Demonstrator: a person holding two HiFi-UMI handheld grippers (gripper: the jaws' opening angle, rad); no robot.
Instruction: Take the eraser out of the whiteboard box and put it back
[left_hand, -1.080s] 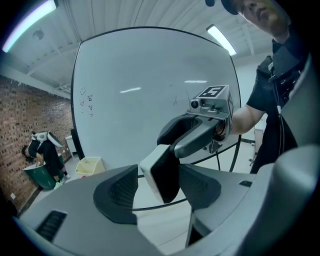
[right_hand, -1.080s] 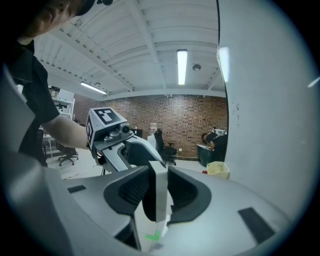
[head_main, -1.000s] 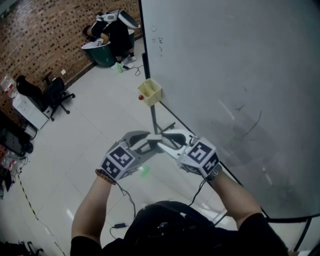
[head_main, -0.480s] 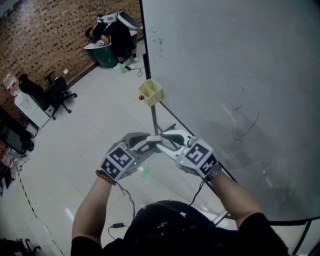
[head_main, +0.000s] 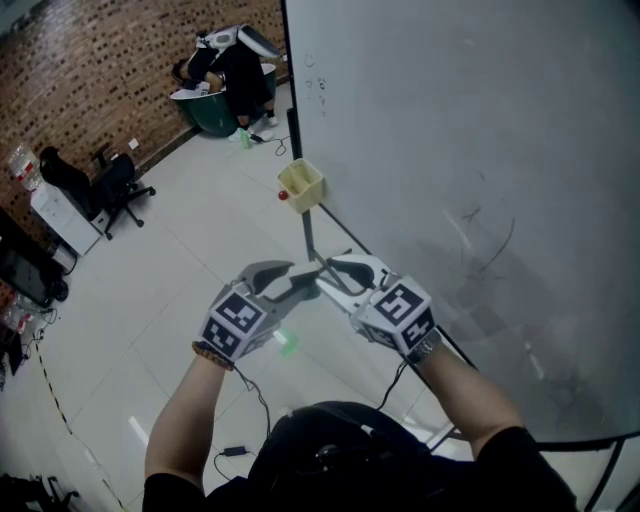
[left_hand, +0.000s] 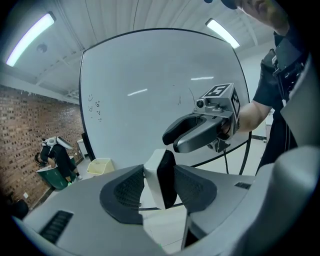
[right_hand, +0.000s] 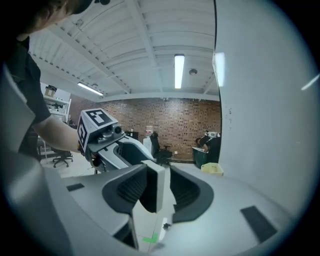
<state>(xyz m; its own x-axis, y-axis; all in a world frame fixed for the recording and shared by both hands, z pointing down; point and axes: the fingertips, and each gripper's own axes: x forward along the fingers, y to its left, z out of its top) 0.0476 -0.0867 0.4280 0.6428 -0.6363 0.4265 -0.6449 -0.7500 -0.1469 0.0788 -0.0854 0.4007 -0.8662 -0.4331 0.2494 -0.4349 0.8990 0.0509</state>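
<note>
A red-brown brick wall (head_main: 90, 70) filled the head view from nine to eleven o'clock, with a black wheeled office chair (head_main: 110, 185) before it at ten o'clock. At eleven o'clock a person in dark clothes (head_main: 235, 70) bent over a dark green tub (head_main: 205, 108).

A pale yellow open-topped plastic box (head_main: 300, 183) sat at the lower near corner of the large white whiteboard (head_main: 450, 150). It was at twelve o'clock from the two grippers and well apart from them. A small red thing (head_main: 283, 194) lay just beside it at its seven o'clock.

At the centre, the left gripper (head_main: 305, 275) pointed toward two o'clock and met the right gripper (head_main: 328, 273), which pointed toward ten o'clock, tip to tip. A rectangular eraser with a white plastic back and black felt face (left_hand: 159, 176) stood upright between both pairs of jaws, outside the box.

The left gripper's jaws had just been closing, and both its ribbed pads pressed on the eraser's two faces. The right gripper's jaws had just been opening. One pad lay against the felt, and a gap showed between the white back and the other pad.

A green tape mark (head_main: 288, 343) lay on the pale floor at six o'clock below the grippers.
</note>
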